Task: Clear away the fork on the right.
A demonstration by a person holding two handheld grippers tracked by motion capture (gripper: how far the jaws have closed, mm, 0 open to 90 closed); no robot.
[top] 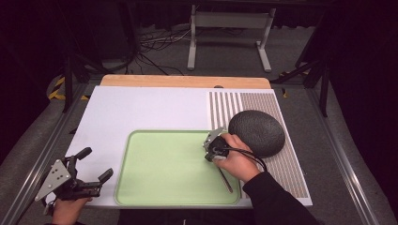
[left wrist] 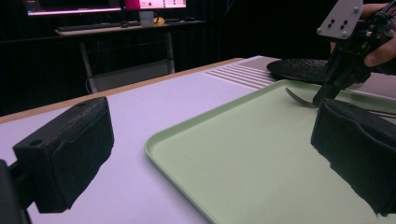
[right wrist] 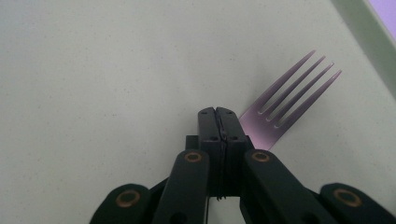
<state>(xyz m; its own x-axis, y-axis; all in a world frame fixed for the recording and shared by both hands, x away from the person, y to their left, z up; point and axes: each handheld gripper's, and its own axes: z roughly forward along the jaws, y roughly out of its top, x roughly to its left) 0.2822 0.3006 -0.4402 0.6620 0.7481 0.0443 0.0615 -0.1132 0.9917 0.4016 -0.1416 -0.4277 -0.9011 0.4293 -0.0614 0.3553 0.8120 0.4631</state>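
A metal fork [top: 225, 181] lies on the pale green tray [top: 164, 168] near its right side, handle toward the person. Its tines [right wrist: 299, 86] stick out just past my right gripper [right wrist: 217, 112], to the right of the jaws. That gripper [top: 210, 152] points down at the fork's neck, and its pads meet along their whole seam with nothing seen between them. From the left gripper view the right gripper [left wrist: 322, 97] has its tips at the fork [left wrist: 296, 98]. My left gripper [top: 97, 163] stays at the table's front left corner, jaws wide apart with nothing between them.
A dark speckled round piece [top: 256, 132] rests on the striped brown mat [top: 225, 105] just right of the tray. The white board [top: 141, 108] stretches behind and left of the tray [left wrist: 243, 158]. A metal stand [top: 230, 28] is on the floor beyond the table.
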